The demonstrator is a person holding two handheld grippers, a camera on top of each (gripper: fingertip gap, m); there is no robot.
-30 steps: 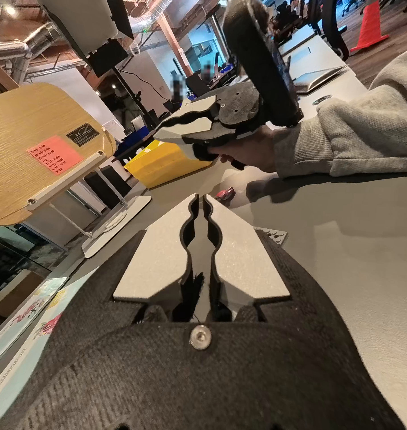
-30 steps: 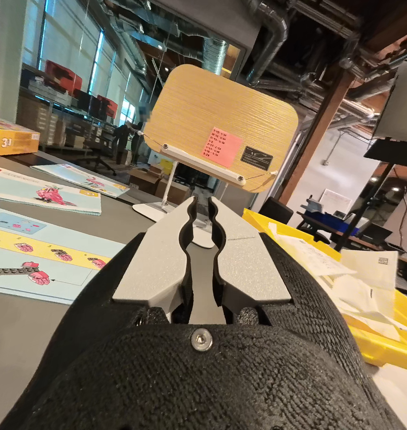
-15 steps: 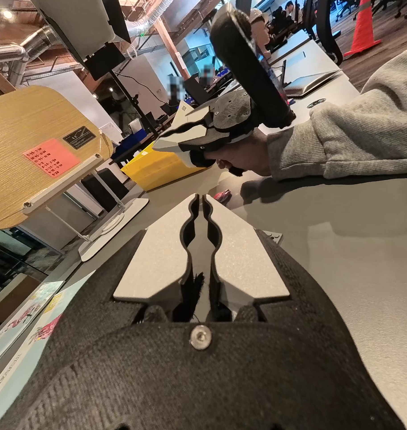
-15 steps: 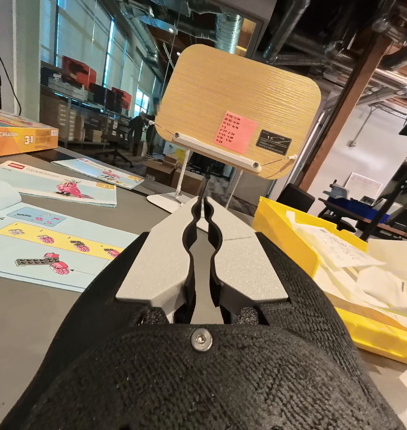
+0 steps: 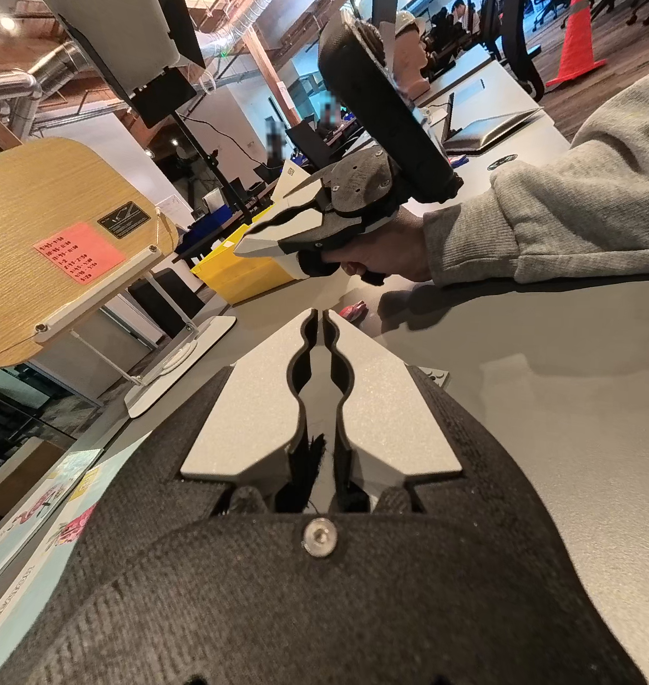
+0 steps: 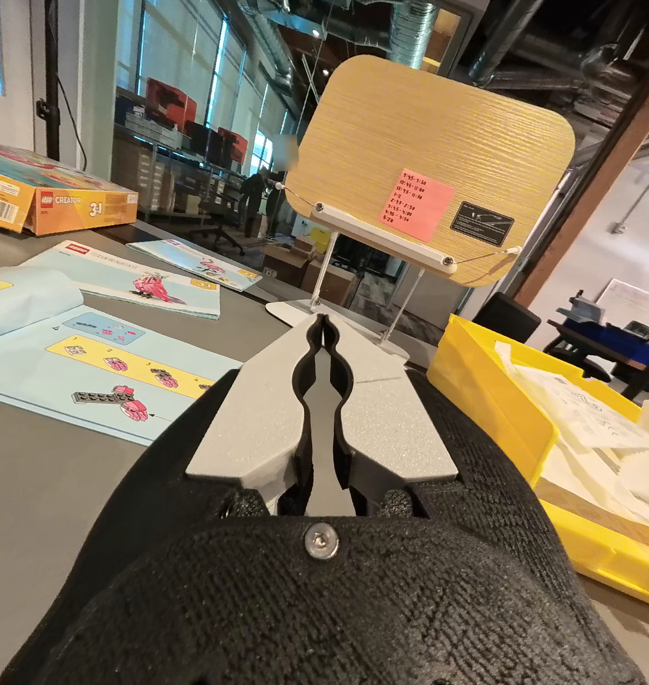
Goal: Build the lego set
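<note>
Both grippers are seen nearly closed and empty — the left gripper (image 5: 320, 315) low over the counter (image 5: 538, 426), the right gripper (image 6: 322, 318) aimed at the open instruction booklet (image 6: 104, 374). The step looks like consulting the booklet; next, a brick must be fetched. Only the left view shows the pink lego piece (image 5: 353, 308) just beyond the fingertips — and a grey plate (image 5: 436, 376) nearby.
</note>
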